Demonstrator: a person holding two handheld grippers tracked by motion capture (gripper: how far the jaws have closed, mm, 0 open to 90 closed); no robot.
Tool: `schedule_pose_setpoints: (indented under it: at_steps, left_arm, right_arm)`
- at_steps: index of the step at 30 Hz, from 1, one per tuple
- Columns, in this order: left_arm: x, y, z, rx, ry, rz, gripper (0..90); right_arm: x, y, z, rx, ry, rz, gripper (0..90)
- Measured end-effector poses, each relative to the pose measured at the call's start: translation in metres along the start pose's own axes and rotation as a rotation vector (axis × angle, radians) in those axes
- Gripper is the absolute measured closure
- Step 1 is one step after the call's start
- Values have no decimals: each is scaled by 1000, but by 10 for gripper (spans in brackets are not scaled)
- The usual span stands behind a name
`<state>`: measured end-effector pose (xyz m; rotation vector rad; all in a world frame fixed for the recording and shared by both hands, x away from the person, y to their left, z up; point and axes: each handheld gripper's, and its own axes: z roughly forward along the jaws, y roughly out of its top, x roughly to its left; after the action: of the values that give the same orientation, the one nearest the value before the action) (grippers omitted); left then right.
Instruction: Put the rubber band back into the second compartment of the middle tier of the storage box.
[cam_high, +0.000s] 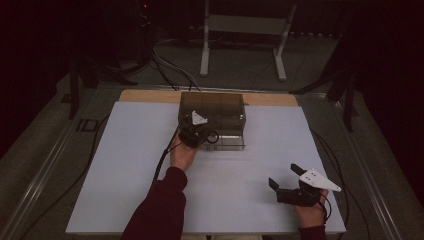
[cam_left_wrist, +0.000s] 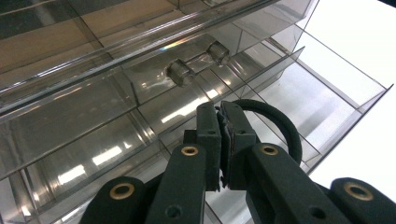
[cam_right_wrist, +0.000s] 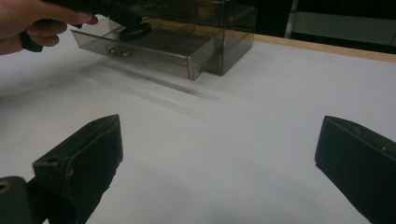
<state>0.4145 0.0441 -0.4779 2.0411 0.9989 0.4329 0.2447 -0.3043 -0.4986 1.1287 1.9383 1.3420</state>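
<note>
Smoked, see-through plastic for the drawer organizer (cam_left_wrist: 93, 107), glossy, with bright streaks of glare along its dividers. Shiny, clear-looking round knobs (cam_left_wrist: 180, 72) on the drawer front. Matt black, soft-looking cloth on the hair tie (cam_left_wrist: 280, 123), finely rough. Matt black plastic on the left gripper (cam_left_wrist: 222, 135), with brass-coloured metal rivets and roughened inner pads. Same dull black on the right gripper (cam_right_wrist: 219, 154). Smooth, matt white sheet over the table (cam_high: 150, 165); pale bare wood along its far edge.
</note>
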Motion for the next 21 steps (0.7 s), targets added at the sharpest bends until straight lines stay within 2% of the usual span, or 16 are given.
schedule_pose_setpoints:
  at_steps: [16, 21]
  left_arm:
    - [-1, -2, 4, 21, 8, 9, 872]
    - [-2, -2, 3, 16, 5, 9, 769]
  right_arm:
    - [0, 0, 1, -1, 3, -2, 15]
    - [0, 0, 0, -2, 3, -2, 15]
